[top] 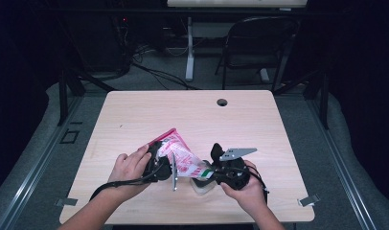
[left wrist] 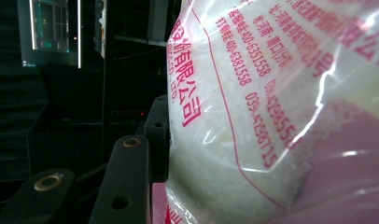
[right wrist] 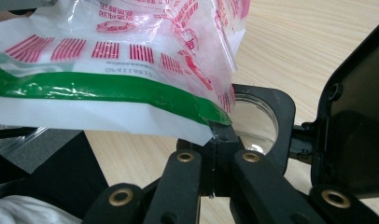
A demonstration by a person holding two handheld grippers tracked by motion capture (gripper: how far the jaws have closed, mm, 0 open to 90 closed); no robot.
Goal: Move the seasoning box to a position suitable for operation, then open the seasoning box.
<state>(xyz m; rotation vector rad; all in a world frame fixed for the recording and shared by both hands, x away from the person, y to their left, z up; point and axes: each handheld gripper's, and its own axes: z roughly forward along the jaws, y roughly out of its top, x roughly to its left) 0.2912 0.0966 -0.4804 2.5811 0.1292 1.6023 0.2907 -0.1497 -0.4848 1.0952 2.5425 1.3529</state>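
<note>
A clear plastic bag of white grains point(top: 183, 155) with pink print and a green band hangs tilted over the table's near middle, pink end up at the left. My left gripper point(top: 160, 160) is shut on its upper body; in the left gripper view one black finger point(left wrist: 131, 177) presses the bag point(left wrist: 271, 93), and the other is hidden behind it. My right gripper point(top: 215, 173) is shut on the bag's lower corner, pinching the film by the green band point(right wrist: 219, 135). A clear round dish point(top: 202, 186) sits below that corner, seen behind the jaws in the right gripper view point(right wrist: 255, 123).
The dish rests in a black frame with a raised black lid point(right wrist: 355, 116). The wooden table point(top: 192, 115) has a cable hole point(top: 222, 102) near its far edge. A black chair point(top: 259, 43) and cables stand on the floor beyond.
</note>
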